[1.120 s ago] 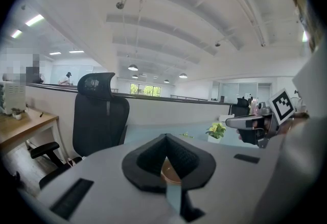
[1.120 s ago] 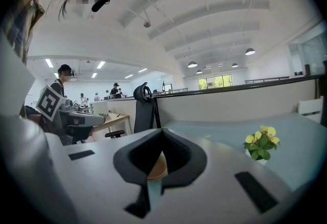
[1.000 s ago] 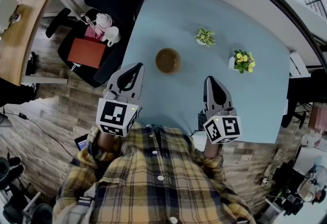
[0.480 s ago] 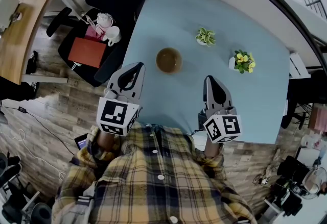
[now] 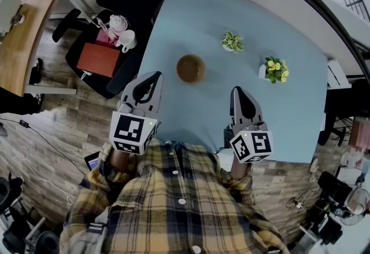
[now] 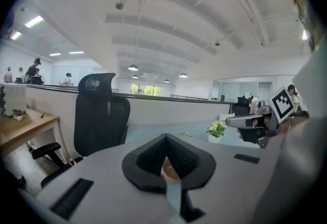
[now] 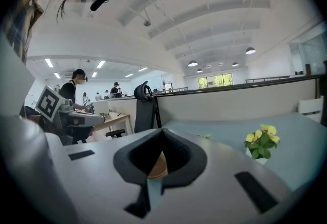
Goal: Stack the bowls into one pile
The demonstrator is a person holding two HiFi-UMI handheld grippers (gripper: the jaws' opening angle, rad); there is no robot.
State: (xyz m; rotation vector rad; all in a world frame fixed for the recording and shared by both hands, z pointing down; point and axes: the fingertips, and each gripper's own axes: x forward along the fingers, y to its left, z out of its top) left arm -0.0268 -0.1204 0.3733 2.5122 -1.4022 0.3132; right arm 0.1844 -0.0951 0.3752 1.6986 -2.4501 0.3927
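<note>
– Open-plan office, with a pale blue table (image 5: 289, 21) that has very little on it. Where are the bowls?
– Only one brown bowl (image 5: 190, 68) shows, near the middle of the table and a little ahead of both tools. From above it reads as one round shape, so I cannot tell whether it is a single bowl or several nested.
– And the grippers?
– The left gripper (image 5: 155, 76) and the right gripper (image 5: 239, 91) hang at the near side of the table, one on each side of the bowl and apart from it. Both have their jaws pressed together with nothing between them. Past each pair of jaws you see only the bowl, farther off.
– Why are they held back like that?
– My guess is that either the pile is already made and the hands are resting, or work has not begun. No loose bowl is in view to fetch.
– Anything in the way?
– Two small potted plants, a green one (image 5: 232, 41) and a yellow-flowered one (image 5: 275, 69), stand beyond the bowl and to its right, well clear of it.
</note>
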